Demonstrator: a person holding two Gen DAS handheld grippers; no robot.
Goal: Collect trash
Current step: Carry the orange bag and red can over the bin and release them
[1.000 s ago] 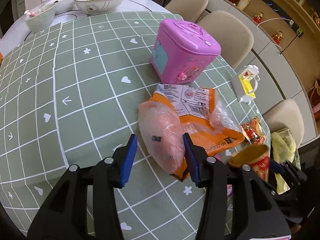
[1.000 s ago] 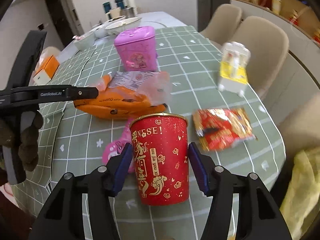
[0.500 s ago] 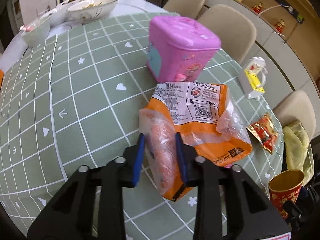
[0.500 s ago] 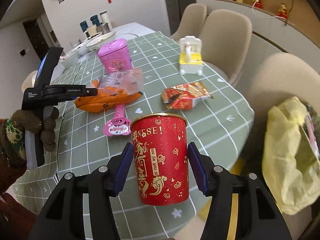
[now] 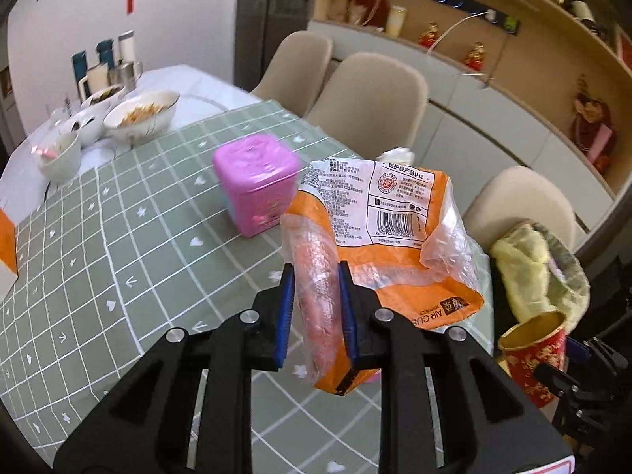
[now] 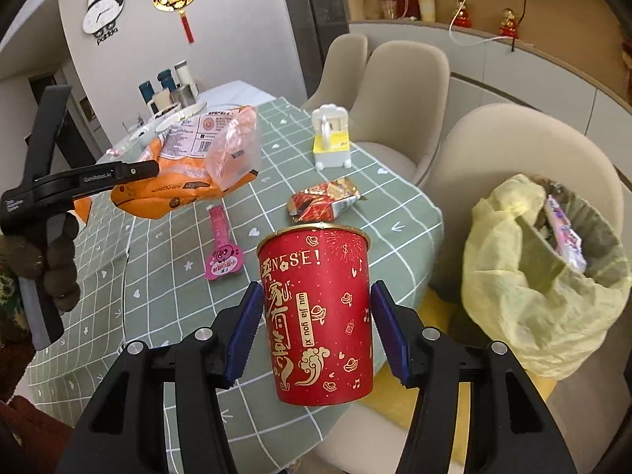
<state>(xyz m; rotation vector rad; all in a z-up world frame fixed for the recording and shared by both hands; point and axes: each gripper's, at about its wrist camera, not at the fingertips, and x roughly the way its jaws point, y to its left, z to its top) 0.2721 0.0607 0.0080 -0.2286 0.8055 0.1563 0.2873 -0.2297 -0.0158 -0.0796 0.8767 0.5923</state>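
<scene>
Dining table (image 6: 410,213) with the green grid cloth still had a red wrapper (image 6: 322,199) and a pink tag (image 6: 223,252) on it; the yellow-lined bin (image 6: 513,276) sat past the table's edge by the chair. Your left gripper (image 5: 314,308) had just been closing and was pinched on the clear film end of the orange bag (image 5: 395,245), which hung clear of the cloth. That film looked slick; I'd guess a fast swing could let the bag slide out. Your right gripper (image 6: 314,330) was clamped on the red cup (image 6: 318,316), upright, near the bin. Squeeze harder and the cup might buckle; tilt early and any dregs could spill.
</scene>
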